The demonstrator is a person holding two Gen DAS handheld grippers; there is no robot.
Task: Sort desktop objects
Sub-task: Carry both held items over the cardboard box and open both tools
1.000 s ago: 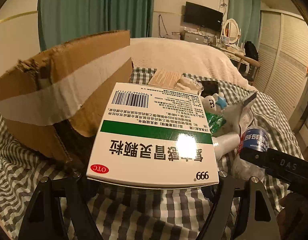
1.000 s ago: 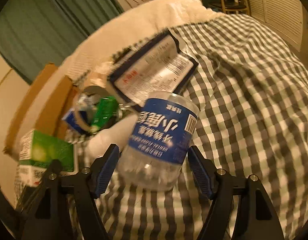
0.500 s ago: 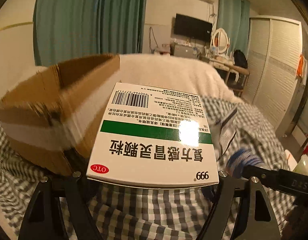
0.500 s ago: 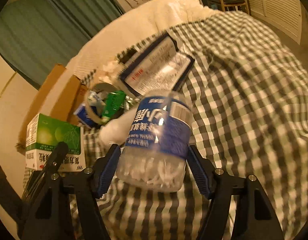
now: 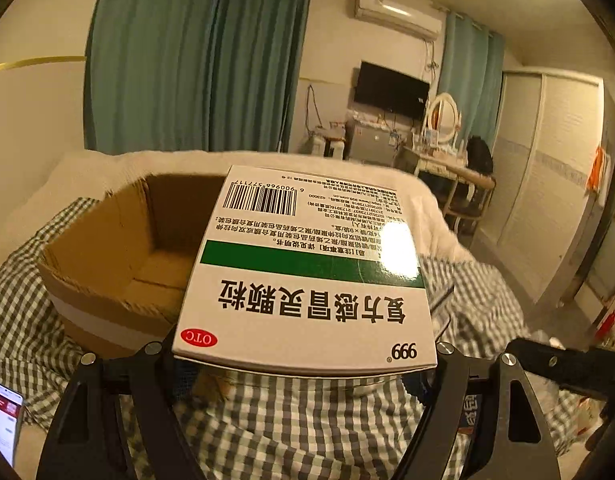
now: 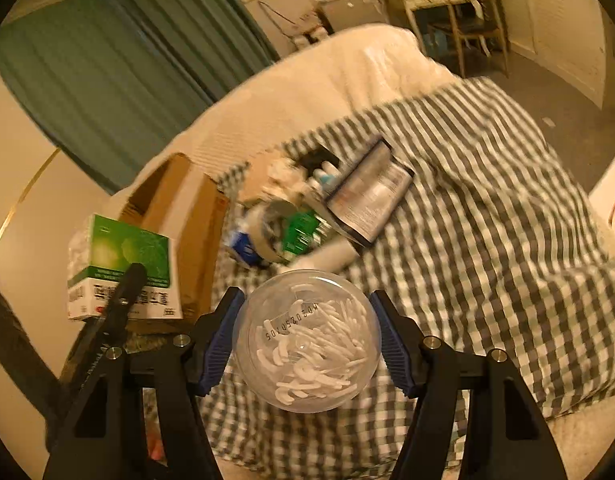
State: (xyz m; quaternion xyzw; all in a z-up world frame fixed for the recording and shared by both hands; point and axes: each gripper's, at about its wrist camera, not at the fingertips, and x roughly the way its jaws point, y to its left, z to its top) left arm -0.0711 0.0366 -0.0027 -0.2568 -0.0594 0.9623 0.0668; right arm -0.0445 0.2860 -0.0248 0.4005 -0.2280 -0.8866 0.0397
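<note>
The medicine box (image 5: 303, 276) sits in the centre of the left wrist view, clamped flat between the fingers of the left gripper (image 5: 303, 360), its far end reaching out over the open carton (image 5: 119, 264) at centre left. It is gripped only at its near edge, so most of it sticks out unsupported; a quick tilt could let it pivot or slide out and land on the checked cover (image 5: 27, 320) rather than inside. The carton's near wall looks torn and soft, and a knock from the box could push it askew.

In the right wrist view the clear jar (image 6: 305, 340) of white picks lies low in the centre, end-on to the camera, between the blue pads (image 6: 223, 344) of the right gripper (image 6: 307, 344), which is clamped on its round sides. A smooth round wall gives little purchase, so the jar may roll or slip downward if the squeeze is light.

Both loads seem bound for the carton, at centre left in this view, and the two grippers could collide there. The remaining clutter (image 6: 291, 224) lies mid-frame beyond the jar.
</note>
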